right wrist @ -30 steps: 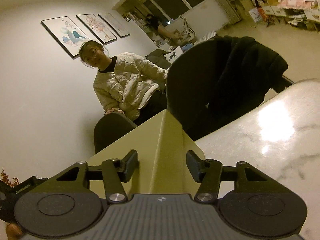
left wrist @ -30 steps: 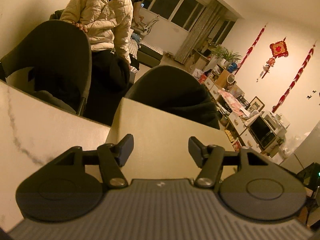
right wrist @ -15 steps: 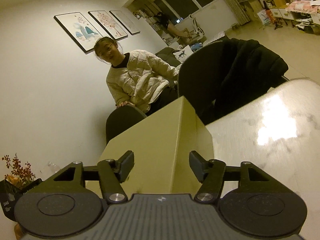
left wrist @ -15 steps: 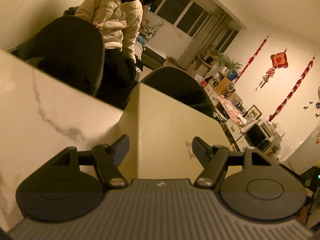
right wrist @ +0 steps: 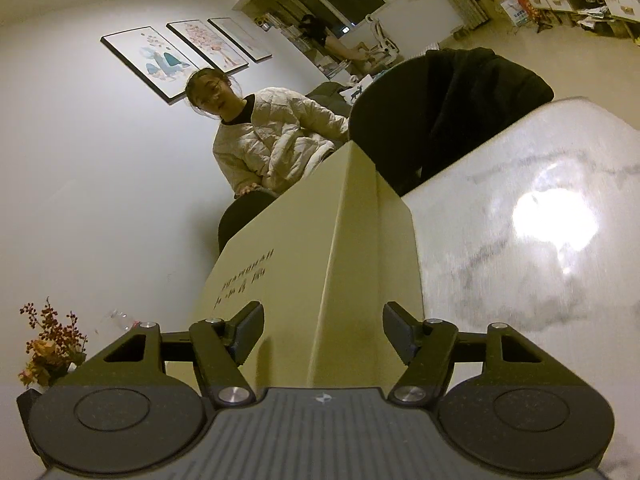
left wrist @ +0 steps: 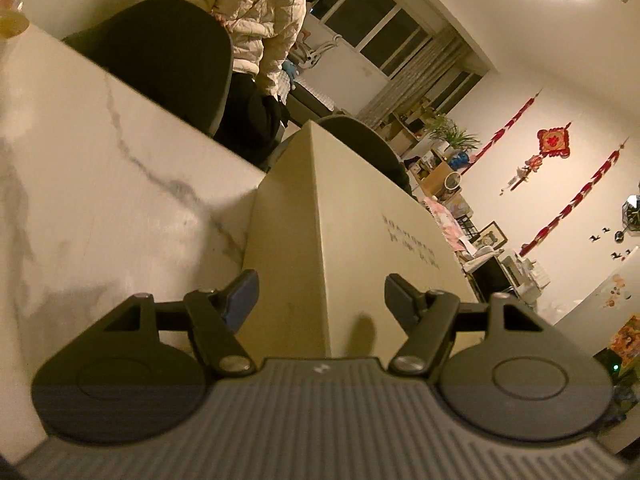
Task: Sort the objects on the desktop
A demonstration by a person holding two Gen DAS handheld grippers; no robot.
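While seated on the white marble-veined table (left wrist: 100, 184), with glossy bare slab to either side: one tan cardboard box (left wrist: 352, 248), matte, sharp-cornered, small dark print on one face.
Beyond the far table edge, dark round-backed chairs (left wrist: 168, 52) and a seated person in a pale quilted jacket (right wrist: 276, 144); left gripper (left wrist: 320, 296) and right gripper (right wrist: 322, 330) each astride a vertical box corner, jaws just widened, pads off the cardboard.

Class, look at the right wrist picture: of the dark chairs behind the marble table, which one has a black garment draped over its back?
The chair right of the cardboard box has the black garment draped over it. The other chair, below the seated person, shows only a bare rounded top.
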